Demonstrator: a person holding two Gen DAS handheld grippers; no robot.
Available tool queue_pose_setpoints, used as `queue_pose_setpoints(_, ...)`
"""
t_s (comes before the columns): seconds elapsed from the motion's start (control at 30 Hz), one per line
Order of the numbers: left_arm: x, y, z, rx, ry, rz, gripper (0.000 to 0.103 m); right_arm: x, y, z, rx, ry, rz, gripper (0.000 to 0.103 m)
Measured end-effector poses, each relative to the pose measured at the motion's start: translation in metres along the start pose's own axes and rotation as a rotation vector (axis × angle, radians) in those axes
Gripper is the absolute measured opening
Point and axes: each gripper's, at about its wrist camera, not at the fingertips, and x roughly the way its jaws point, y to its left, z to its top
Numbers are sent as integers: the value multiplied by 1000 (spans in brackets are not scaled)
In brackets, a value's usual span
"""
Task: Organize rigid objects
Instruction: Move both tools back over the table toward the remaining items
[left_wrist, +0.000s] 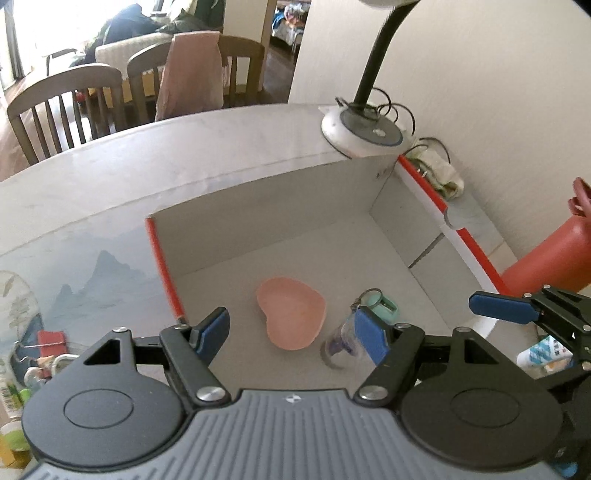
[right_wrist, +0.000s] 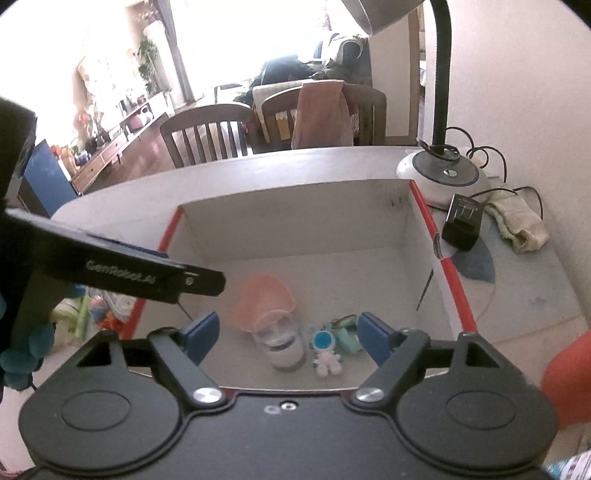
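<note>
- Right claw (right_wrist: 286, 334): hanging released above the near wall of the box (right_wrist: 295, 206), nothing between its blue pads; the clear bottle (right_wrist: 282, 345) is lying directly below and ahead of it on the box floor.
- Left claw (left_wrist: 291, 334): also standing wide and empty, pointing down into the same box from the left side.
- Clear bottle, left view (left_wrist: 341, 347): lying on its side, long axis running from its base near the camera to its teal cap (left_wrist: 382, 308) farther away, just beside the pink heart-shaped dish (left_wrist: 291, 314).
- A small white-and-blue toy (right_wrist: 325, 349) is resting beside the bottle, on its right in the right view.
- Loose items (left_wrist: 44, 354) are waiting on the counter (left_wrist: 92, 229) outside the box's left wall, well apart from the right claw.
- Judgement: the left claw is sitting nearer those items, so the next pick is probably falling to it, leftward and away from the box.
</note>
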Motion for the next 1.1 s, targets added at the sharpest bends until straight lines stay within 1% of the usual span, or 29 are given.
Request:
queue_pose_setpoints(0.13,-19,7,-8,8,-38,-1,74,-10,12,-3,40,-28,6,89)
queue_pose_setpoints(0.33,-50,22,-25,25,-80,-11,74,-24,42,-7,50,-79,4,91)
queue_pose_setpoints(0.4,-60,29,-32,31,-93,-19,81,-28,52,-8,52,-92,4,92)
queue_pose_setpoints(0.43,-65,32,-36,31,-99,-23,82,-30,58,-9,52,-99,4,94)
queue_pose_setpoints(0.6,-88,52,-54,20,-114,-51,82,-39,85,-15,47,-140,5,95)
queue_pose_setpoints(0.7,-103,65,-67,20,-133,-72,82,-42,102,-20,46,-151,11,97)
queue_pose_setpoints(0.8,-115,78,-79,22,-152,-83,85,-43,117,-24,45,-162,16,98)
queue_pose_setpoints(1.0,-135,111,-102,19,-159,-75,86,-37,148,-31,39,-155,22,99)
queue_pose_setpoints(1.07,-141,124,-110,15,-165,-76,93,-33,159,-34,32,-151,28,99)
queue_pose_setpoints(1.1,-145,132,-114,12,-171,-75,100,-32,164,-35,28,-150,30,99)
